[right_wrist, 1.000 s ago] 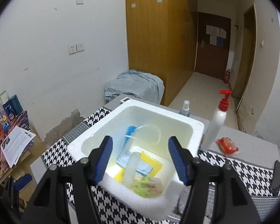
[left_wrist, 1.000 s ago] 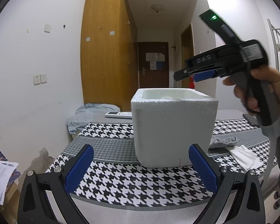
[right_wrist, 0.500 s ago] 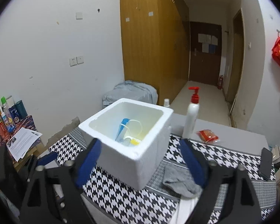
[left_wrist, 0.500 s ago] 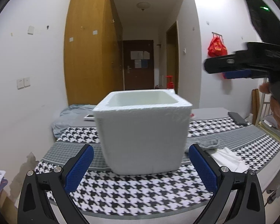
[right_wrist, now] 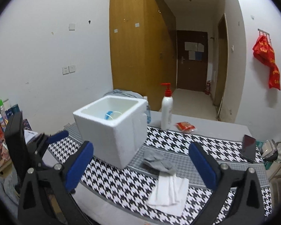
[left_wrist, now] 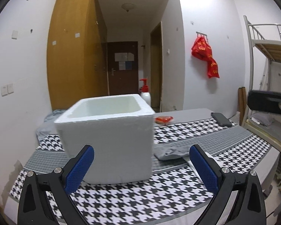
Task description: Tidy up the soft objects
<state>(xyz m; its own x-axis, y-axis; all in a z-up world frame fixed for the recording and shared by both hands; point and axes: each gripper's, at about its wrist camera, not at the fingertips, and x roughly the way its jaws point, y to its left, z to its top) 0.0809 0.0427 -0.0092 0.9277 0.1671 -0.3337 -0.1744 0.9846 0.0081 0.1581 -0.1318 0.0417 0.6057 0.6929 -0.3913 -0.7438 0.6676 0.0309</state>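
Left gripper (left_wrist: 141, 166): spread wide, empty, near foam box (left_wrist: 106, 142).
Right gripper (right_wrist: 140, 166): spread wide, empty, over grey sock (right_wrist: 157, 161) and white cloth (right_wrist: 168, 193) at near table edge.

We cannot read any words or numbers here. The red plastic bag (right_wrist: 267, 60) hanging on the wall has yellow marks and the brown wooden door (right_wrist: 192, 60) has paper sheets, all too blurry to read.

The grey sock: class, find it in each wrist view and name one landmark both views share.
Left wrist view: grey sock lies lower centre-right, beside the foam box's right side.
Right wrist view: grey sock lies centre, right of the box, just above the white cloth.
Shared landmark: the pump bottle behind the box.
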